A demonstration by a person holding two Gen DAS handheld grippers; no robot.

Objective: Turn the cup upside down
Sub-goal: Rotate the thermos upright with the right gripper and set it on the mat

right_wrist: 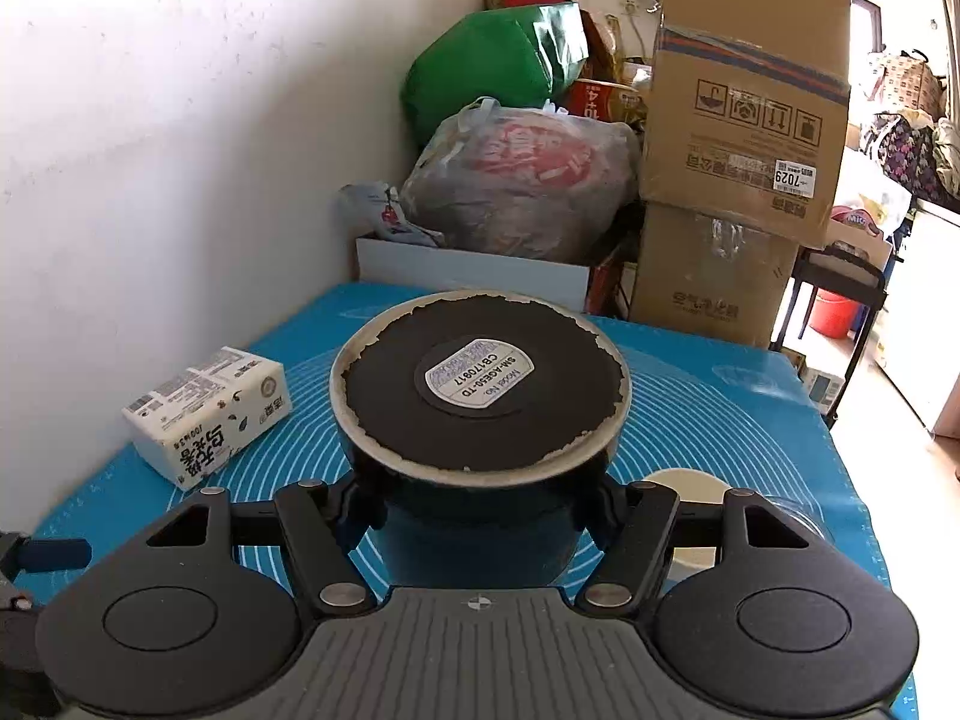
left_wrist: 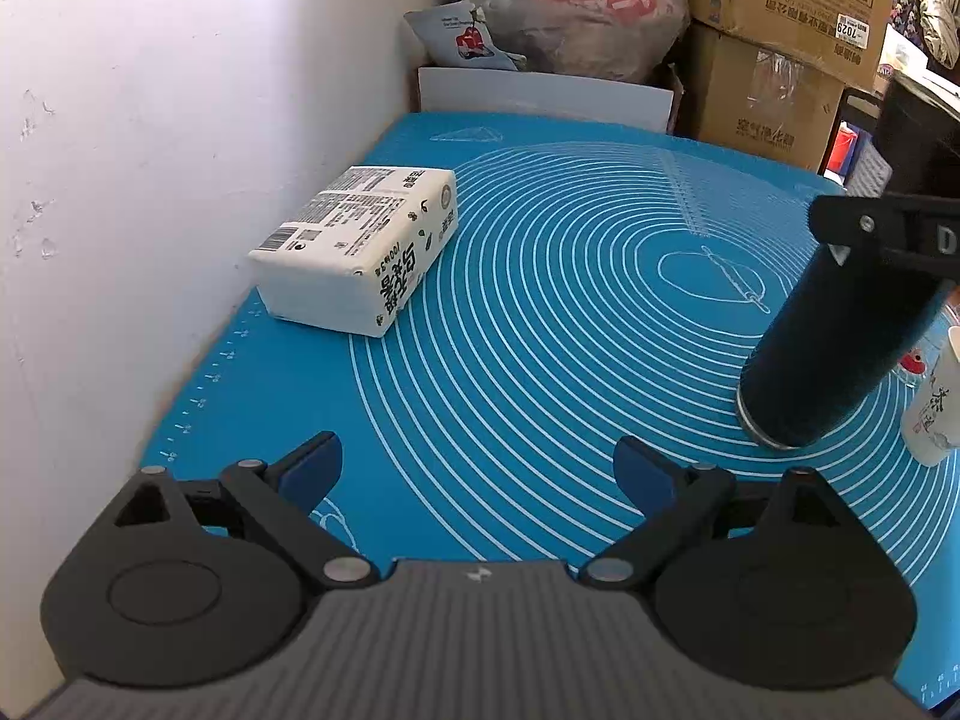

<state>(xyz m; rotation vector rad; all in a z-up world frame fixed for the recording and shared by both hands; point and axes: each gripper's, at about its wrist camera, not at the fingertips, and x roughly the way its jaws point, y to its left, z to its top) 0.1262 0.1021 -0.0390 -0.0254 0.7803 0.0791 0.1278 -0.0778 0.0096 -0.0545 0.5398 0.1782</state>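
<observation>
Right gripper [right_wrist: 480, 510]: jaws pinching dark cup [right_wrist: 480, 396], base up. Left gripper [left_wrist: 477, 474]: jaws spread, tissue pack [left_wrist: 360, 246] ahead-left

Left gripper [left_wrist: 477, 468] jaws apart over blue mat [left_wrist: 540, 300]; right gripper [left_wrist: 900, 240] clamps tilted dark cup [left_wrist: 828, 354].

We see a tissue pack [left_wrist: 355, 249] near the blue mat's [left_wrist: 540, 324] wall-side edge, cardboard boxes [right_wrist: 744, 138] and bags [right_wrist: 522, 186] beyond its far edge.
</observation>
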